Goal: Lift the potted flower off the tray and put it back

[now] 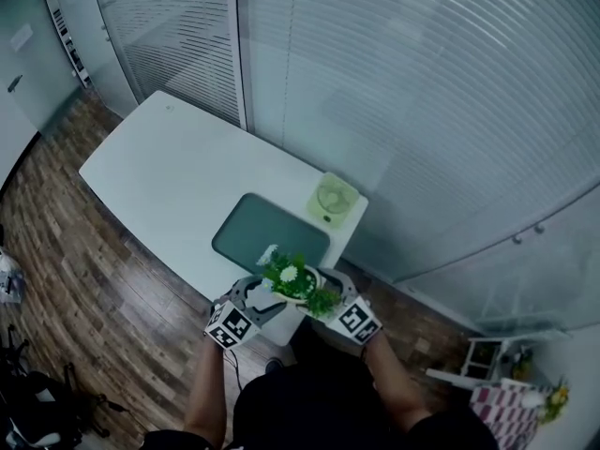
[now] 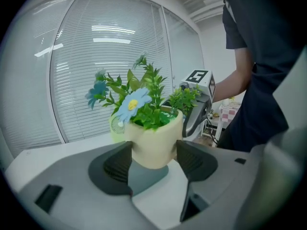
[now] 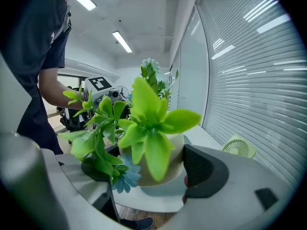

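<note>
The potted flower (image 1: 294, 279) is a cream pot (image 2: 156, 140) with green leaves and pale blue blooms. It hangs in the air over the near edge of the white table (image 1: 178, 181), clear of the dark green tray (image 1: 270, 234). My left gripper (image 1: 265, 295) and right gripper (image 1: 326, 298) squeeze the pot from opposite sides. In the left gripper view both dark pads (image 2: 117, 164) press on the pot and the left gripper (image 2: 154, 161) is shut on it. In the right gripper view the right gripper (image 3: 151, 174) holds the pot (image 3: 165, 174); leaves hide its left pad.
A small pale green fan (image 1: 333, 200) stands on the table's far right corner, just behind the tray. Glass walls with blinds (image 1: 422, 92) run behind the table. Wooden floor (image 1: 103, 289) lies to the left, and a small stand with flowers (image 1: 511, 387) at the lower right.
</note>
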{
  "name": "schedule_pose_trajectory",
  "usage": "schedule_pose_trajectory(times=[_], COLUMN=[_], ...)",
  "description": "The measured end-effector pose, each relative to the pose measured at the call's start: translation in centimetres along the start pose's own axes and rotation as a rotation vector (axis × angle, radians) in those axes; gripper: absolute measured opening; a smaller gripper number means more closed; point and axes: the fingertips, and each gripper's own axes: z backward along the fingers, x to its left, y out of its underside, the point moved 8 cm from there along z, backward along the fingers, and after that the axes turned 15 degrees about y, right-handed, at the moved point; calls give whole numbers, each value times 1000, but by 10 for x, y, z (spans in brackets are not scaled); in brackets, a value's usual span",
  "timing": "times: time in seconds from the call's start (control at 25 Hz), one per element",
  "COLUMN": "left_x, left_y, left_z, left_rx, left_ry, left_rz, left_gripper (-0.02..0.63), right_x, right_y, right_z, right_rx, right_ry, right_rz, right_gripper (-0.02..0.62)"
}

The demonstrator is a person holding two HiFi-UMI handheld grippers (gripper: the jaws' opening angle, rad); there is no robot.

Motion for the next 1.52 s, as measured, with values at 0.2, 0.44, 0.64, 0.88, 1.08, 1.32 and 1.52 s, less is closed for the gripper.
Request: schedule_pose_trajectory(times=[0.2, 0.44, 0.64, 0.88, 1.08, 1.32, 1.52], left_x=[-23, -47, -63, -81, -93, -105, -106], left_y=[-2, -4, -1, 2, 11, 16, 18], left_z=[14, 34, 45, 52, 55, 66, 72], left_rx=[-12, -35, -58, -54, -75, -74, -74], left_ry=[3, -8, -3, 10, 18, 2, -10], left_rz=[-13, -28, -27, -43, -27, -17, -16], left_gripper=[288, 288, 288, 288, 288, 288, 288], right_x=[19, 43, 62, 82, 94, 109, 113], right_y=[-3, -16, -16, -17, -14, -16, -18], right_z=[18, 35, 44, 57, 63, 65, 61], right_rx=[1, -10, -16, -5, -3, 10, -13], right_ry=[-3, 2, 4, 22, 25, 12, 3], right_rz=[34, 52, 44, 61, 62, 71, 70], right_gripper=[410, 408, 410, 410, 408, 408, 410])
